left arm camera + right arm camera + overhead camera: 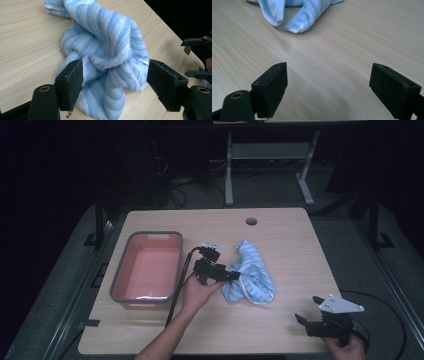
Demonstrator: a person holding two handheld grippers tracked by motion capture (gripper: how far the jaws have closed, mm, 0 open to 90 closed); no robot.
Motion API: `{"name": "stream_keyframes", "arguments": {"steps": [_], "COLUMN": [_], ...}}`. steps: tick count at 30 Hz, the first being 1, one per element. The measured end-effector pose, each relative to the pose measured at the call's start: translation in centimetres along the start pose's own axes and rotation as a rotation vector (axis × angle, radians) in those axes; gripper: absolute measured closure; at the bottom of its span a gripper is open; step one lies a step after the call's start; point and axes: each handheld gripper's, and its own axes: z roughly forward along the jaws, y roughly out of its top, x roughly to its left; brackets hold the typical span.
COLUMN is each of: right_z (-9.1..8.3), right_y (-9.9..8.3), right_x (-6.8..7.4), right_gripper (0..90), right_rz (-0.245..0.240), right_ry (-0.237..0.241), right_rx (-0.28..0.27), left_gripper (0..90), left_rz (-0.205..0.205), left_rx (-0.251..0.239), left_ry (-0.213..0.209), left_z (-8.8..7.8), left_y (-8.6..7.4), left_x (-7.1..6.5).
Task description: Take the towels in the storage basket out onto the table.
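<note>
Wooden counter carries a crumpled towel between the wide-open left gripper, ungrasped, while the right gripper gapes empty.

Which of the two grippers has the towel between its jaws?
The left gripper: its open jaws straddle a fold of the blue striped towel. The right gripper, near the table's front right corner, has bare wood between its jaws.

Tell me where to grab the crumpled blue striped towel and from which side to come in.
Take the raised, twisted fold in the middle of the towel, coming from its basin side, where the left gripper already stands with open jaws on either side of that bunch. The ridge stands proud of the table, so the pads can likely close around it; the flat edges offer less to pinch.
</note>
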Motion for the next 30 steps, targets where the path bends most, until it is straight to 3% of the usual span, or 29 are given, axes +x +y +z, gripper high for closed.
{"name": "stream_keyframes", "arguments": {"steps": [12, 30], "right_z": [-0.1, -0.1], "right_y": [-0.2, -0.2], "right_x": [-0.3, -0.3], "right_gripper": [14.4, 14.4], "right_rz": [0.008, 0.018], "right_ry": [-0.006, -0.011], "right_rx": [0.003, 0.012], "left_gripper": [28.3, 28.1], "left_rz": [-0.013, 0.002], "left_rx": [-0.008, -0.012], "left_ry": [-0.001, -0.014], "left_z": [-1.0, -2.2], "left_y": [-1.6, -4.1], "left_x": [0.2, -0.3]}}
